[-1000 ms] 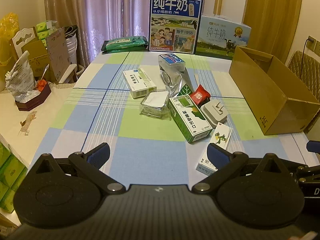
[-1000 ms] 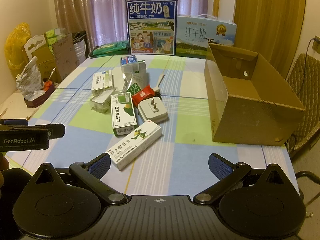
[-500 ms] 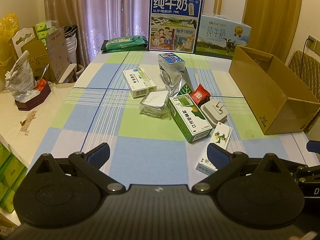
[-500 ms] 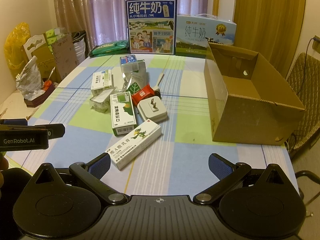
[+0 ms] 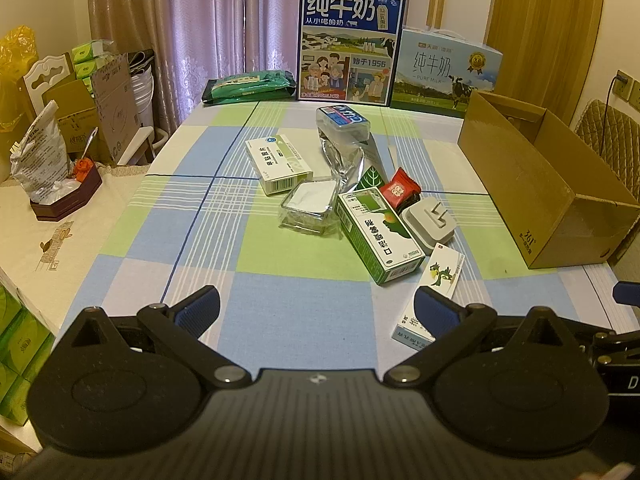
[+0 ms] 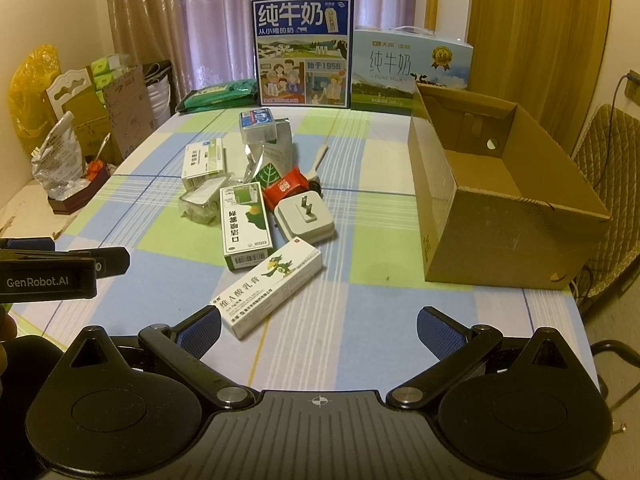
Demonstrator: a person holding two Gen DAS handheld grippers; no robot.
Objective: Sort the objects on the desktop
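A pile of small items lies mid-table: a green medicine box (image 5: 378, 234) (image 6: 245, 226), a white ointment box with a green dragon (image 6: 267, 292) (image 5: 434, 292), a white plug adapter (image 6: 305, 219) (image 5: 429, 223), a red candy packet (image 6: 286, 190), a white-green pill box (image 5: 278, 163), a clear plastic case (image 5: 310, 204) and a silver foil pouch (image 5: 352, 152). An open cardboard box (image 6: 500, 216) (image 5: 532, 184) stands at the right. My left gripper (image 5: 316, 312) and right gripper (image 6: 318, 326) hover open near the front edge, holding nothing.
Two milk cartons' gift boxes (image 6: 304, 52) and a green packet (image 5: 250, 86) stand at the table's far end. A side table with a bag and brown box (image 5: 52, 184) sits to the left. A chair (image 6: 612, 176) is beyond the cardboard box.
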